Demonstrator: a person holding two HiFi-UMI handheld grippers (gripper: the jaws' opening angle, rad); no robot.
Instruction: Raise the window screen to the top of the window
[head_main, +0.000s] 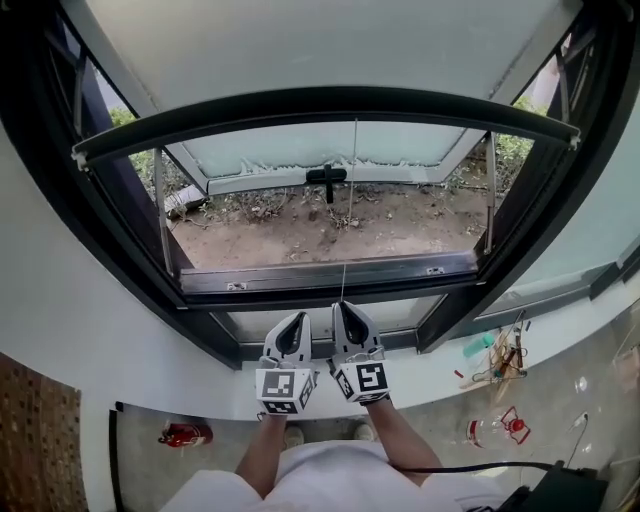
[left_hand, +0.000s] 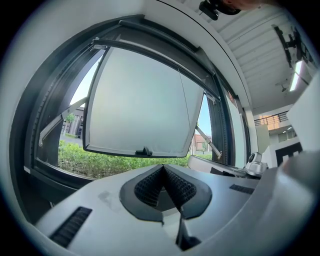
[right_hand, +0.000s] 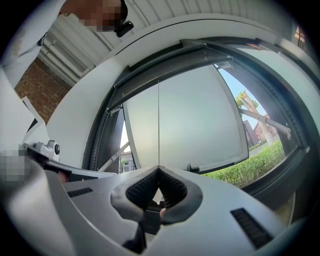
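From where I stand, the right gripper (head_main: 347, 310) has its jaws pinched fully together on the thin pull cord (head_main: 350, 210), which runs straight up from the jaw tips to the middle of the screen's dark bottom bar (head_main: 330, 100). The left gripper (head_main: 297, 320) sits just beside it with its jaws pressed together on nothing; the cord passes to one side of them. The bar spans the window frame (head_main: 330, 275) high up, near the top of the opening as far as I can judge, and beyond it the frosted sash (head_main: 400, 145) stands swung outward. I can't make out the mesh itself, so how much of it is already rolled away is a guess. To finish this well, I'd say the cord should stay taut and in line with the bar's centre, so both ends of the bar climb together in their side tracks and neither one jams. The pinch needs to stay firm, since so fine a cord could slip through the pads and let the bar snap upward. The empty gripper looks best kept clear of the line.
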